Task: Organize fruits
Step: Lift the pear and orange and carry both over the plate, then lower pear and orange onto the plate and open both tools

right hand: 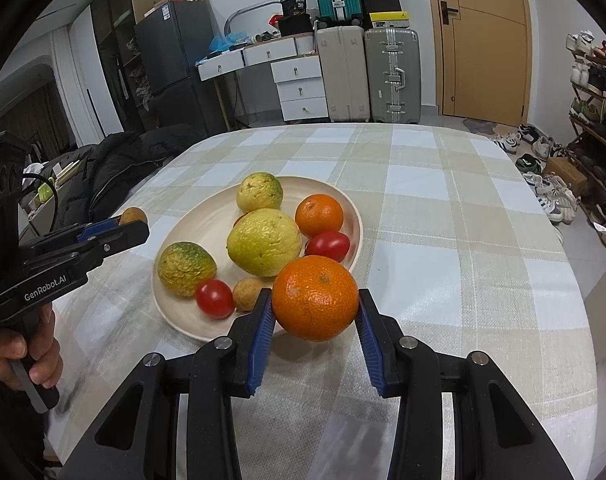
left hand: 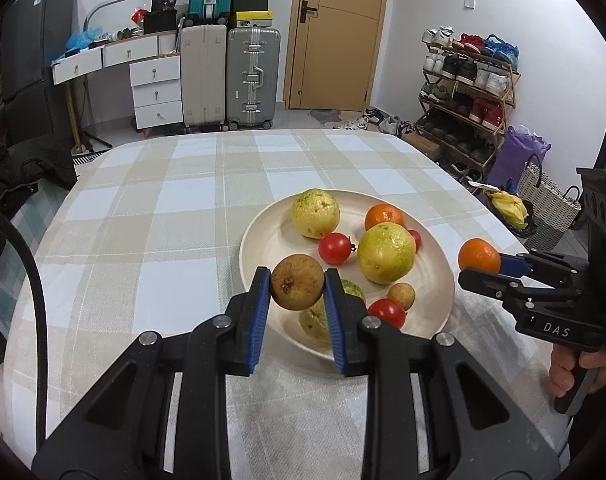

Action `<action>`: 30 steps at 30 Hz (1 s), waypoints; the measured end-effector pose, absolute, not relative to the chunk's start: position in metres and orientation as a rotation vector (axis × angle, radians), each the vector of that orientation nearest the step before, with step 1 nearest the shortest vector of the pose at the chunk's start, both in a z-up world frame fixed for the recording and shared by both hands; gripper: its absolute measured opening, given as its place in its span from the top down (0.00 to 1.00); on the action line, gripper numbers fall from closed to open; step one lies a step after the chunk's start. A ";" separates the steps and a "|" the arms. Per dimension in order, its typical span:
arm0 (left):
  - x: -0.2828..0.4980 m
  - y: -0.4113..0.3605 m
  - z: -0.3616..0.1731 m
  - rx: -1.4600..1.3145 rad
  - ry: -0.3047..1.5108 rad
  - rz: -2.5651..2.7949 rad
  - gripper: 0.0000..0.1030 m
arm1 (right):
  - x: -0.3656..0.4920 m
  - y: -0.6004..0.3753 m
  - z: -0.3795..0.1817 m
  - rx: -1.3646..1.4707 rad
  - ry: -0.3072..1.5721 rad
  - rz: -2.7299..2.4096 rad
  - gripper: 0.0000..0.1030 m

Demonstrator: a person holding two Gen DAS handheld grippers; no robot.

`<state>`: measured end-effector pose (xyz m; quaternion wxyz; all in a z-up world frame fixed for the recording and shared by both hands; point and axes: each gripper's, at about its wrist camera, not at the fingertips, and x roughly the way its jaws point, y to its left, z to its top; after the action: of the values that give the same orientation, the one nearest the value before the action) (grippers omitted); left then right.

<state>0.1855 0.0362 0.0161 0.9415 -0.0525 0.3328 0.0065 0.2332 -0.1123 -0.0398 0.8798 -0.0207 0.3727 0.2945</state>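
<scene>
From your left wrist, the left gripper [left hand: 297, 284] clamps a dull brown, round fruit [left hand: 297, 282] above the near rim of the cream plate [left hand: 263, 240].

From your right wrist, the right gripper [right hand: 315, 308] pinches a bright, dimpled orange [right hand: 315, 298] over the plate's near right edge, above the checked tablecloth [right hand: 443, 240].
</scene>
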 end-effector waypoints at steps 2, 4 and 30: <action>0.189 0.033 0.016 -0.097 0.676 0.016 0.77 | 0.235 -0.112 -0.039 -0.032 0.776 0.615 0.60; 0.193 0.031 0.014 -0.099 0.682 0.011 0.77 | 0.238 -0.112 -0.038 -0.030 0.772 0.614 0.60; 0.228 0.004 -0.008 -0.095 0.716 -0.014 0.77 | 0.250 -0.080 -0.048 -0.056 0.798 0.652 0.60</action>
<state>0.2280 0.0039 -0.0084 0.9355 -0.0462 0.3503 -0.0069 0.2500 -0.0796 -0.0483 0.8699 -0.0270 0.3813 0.3118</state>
